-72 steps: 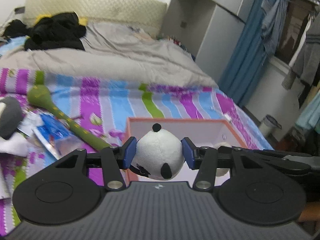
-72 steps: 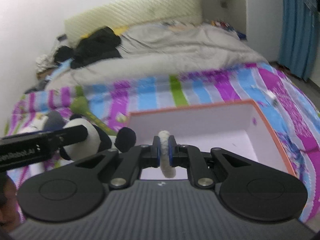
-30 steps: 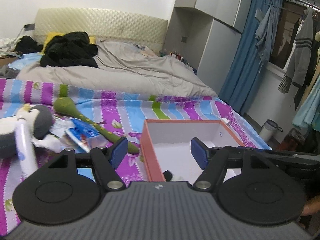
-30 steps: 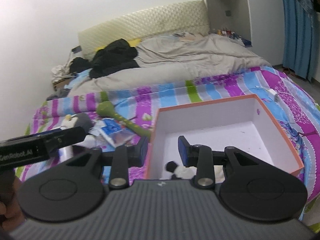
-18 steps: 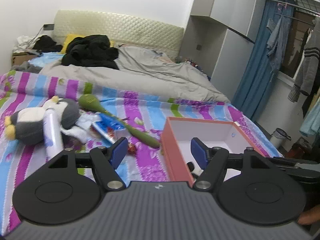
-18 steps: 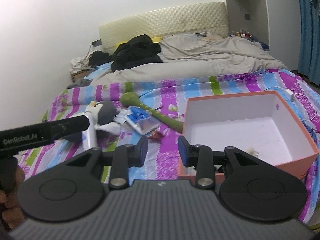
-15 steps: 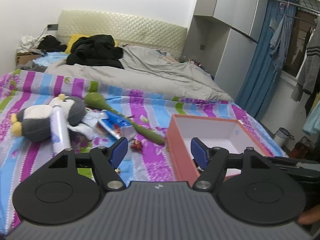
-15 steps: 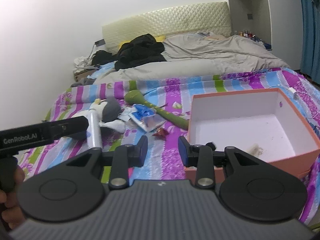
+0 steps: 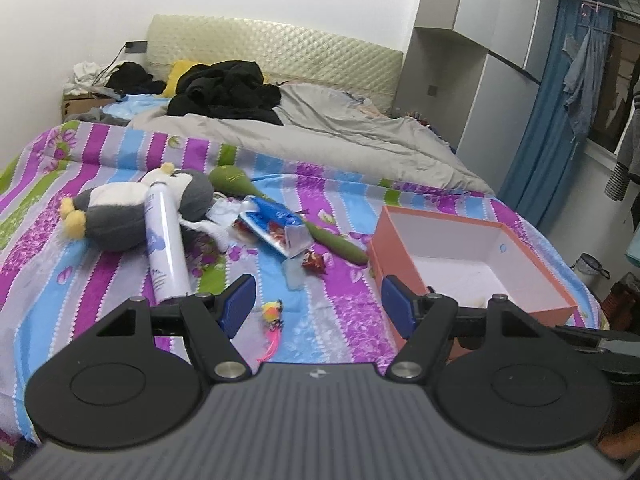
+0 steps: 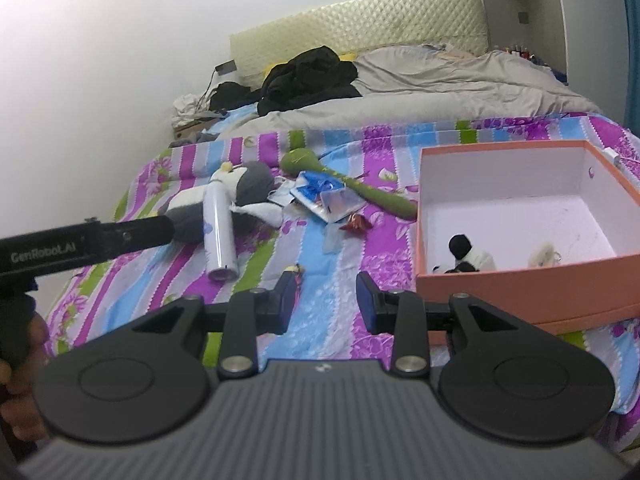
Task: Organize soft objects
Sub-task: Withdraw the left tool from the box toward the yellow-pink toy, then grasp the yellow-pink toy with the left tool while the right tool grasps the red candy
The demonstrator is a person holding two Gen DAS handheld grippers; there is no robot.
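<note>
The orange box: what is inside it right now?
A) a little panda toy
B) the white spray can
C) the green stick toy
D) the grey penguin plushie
A: in the right wrist view the little panda toy lies inside the orange box, while the can, penguin and green toy all lie out on the striped blanket.

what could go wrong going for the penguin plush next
1. The white spray can lies across the penguin plush; lifting the plush may roll the can off the bed.
2. Snack wrappers and a white sock touch the plush, so the open left tongs might pinch those too.
3. The plush looks bulky beside the orange box, which already holds a panda.
</note>
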